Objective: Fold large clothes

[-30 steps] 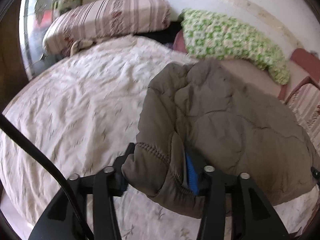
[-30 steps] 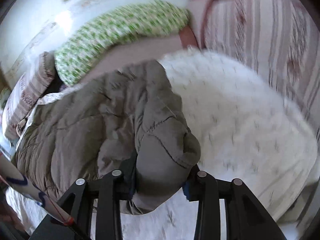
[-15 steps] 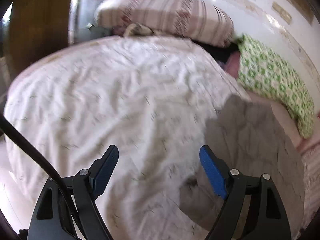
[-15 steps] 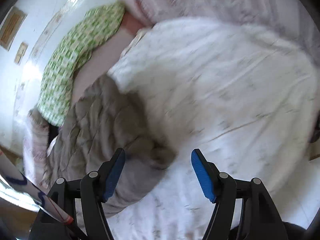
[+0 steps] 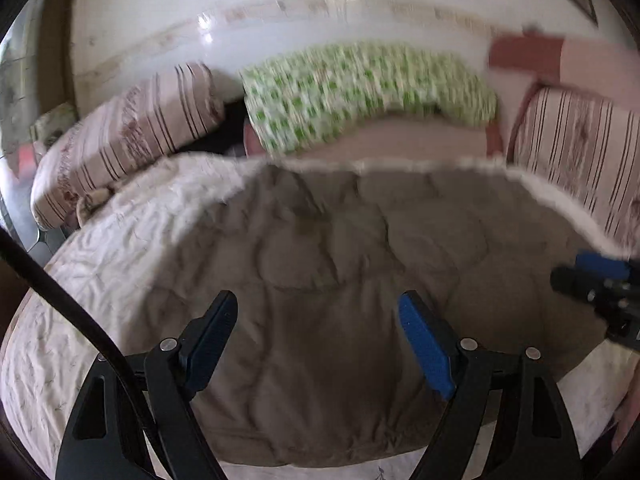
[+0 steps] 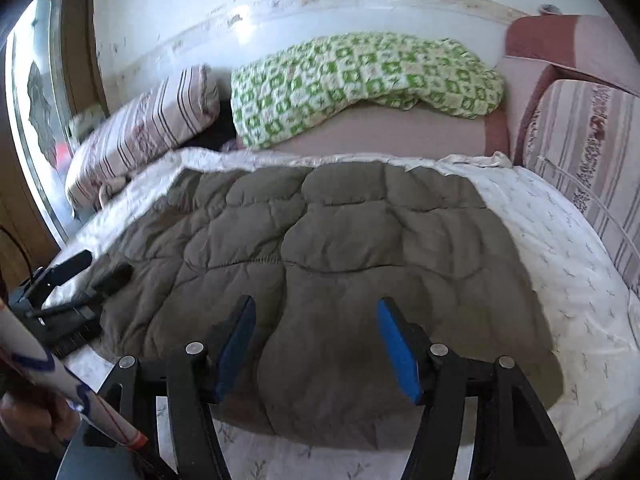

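An olive-brown quilted jacket (image 5: pixel 340 240) (image 6: pixel 340 232) lies folded flat on the white patterned bed sheet (image 6: pixel 560 260). My left gripper (image 5: pixel 316 300) hovers open over the jacket's near left part, its blue pads apart and nothing gripped. My right gripper (image 6: pixel 316 302) hangs over the near middle; its jaws are closing, with only the jacket's surface below and nothing pressed between them. The right gripper (image 5: pixel 600 280) shows at the right edge of the left wrist view. The left gripper (image 6: pixel 80 276) sits at the jacket's left edge in the right wrist view.
A green checked blanket (image 6: pixel 360 76) and a striped pillow (image 6: pixel 148 128) lie at the head of the bed against the wall. A striped cushion (image 6: pixel 592 152) stands on the right. A window (image 6: pixel 36 80) is on the left. A hand (image 6: pixel 24 420) shows at bottom left.
Both grippers, earlier shut on folds of the jacket, have let go and opened. The views swung outward and back; the jacket now lies flat on the bed.
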Motion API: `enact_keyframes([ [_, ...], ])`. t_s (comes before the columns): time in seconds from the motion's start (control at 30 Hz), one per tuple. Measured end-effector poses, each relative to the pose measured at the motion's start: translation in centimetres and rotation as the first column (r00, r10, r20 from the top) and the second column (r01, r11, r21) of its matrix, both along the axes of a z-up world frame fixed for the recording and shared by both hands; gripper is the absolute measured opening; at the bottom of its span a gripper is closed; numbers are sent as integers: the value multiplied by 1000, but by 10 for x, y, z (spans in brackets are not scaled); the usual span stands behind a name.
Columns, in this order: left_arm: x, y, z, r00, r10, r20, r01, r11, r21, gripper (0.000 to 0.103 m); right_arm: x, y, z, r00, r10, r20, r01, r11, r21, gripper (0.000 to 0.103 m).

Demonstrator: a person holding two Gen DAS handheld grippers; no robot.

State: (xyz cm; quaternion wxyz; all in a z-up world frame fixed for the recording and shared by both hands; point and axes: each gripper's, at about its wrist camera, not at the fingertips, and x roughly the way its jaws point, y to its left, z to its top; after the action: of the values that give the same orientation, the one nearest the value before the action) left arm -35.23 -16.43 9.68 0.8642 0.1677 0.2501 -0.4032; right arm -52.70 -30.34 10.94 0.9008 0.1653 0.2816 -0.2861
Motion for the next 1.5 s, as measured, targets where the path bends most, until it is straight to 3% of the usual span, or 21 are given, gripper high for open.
enact_keyframes([
  [0.17, 27, 1, -17, 997, 47, -65, -45, 999, 19, 87, -8, -38, -31, 995, -77, -58, 84, 988, 130, 65],
  [0.37, 58, 16, -25, 983, 113, -147, -112, 994, 12, 91, -40, -73, -43, 971, -213, -108, 229, 957, 176, 64],
  [0.5, 58, 22, -26, 980, 139, -141, -139, 990, 7, 91, -50, -81, -46, 964, -241, -113, 261, 941, 215, 63],
  [0.63, 43, 29, -20, 984, 151, -97, -153, 988, -13, 90, -48, -61, -34, 960, -256, -110, 269, 955, 125, 64],
  [0.73, 26, 40, -8, 988, 135, -77, -139, 989, -42, 90, -44, -32, -18, 978, -204, -34, 206, 976, 71, 64],
  [0.97, 1, 52, -8, 984, 171, -50, -173, 984, -31, 90, -21, 24, -8, 995, -95, -25, 96, 995, 18, 64],
  [1.07, 3, 50, -26, 978, 192, -82, -193, 981, -3, 90, -9, 28, -21, 994, -83, -77, 85, 996, 22, 64],
  [1.27, -1, 43, -36, 983, 186, -14, -186, 983, 4, 91, 9, 27, -41, 984, -77, -158, 77, 997, -10, 71],
  [1.5, -3, 41, -37, 982, 185, 22, -185, 983, 1, 91, -2, 23, -34, 991, -96, -93, 96, 995, 2, 73],
])
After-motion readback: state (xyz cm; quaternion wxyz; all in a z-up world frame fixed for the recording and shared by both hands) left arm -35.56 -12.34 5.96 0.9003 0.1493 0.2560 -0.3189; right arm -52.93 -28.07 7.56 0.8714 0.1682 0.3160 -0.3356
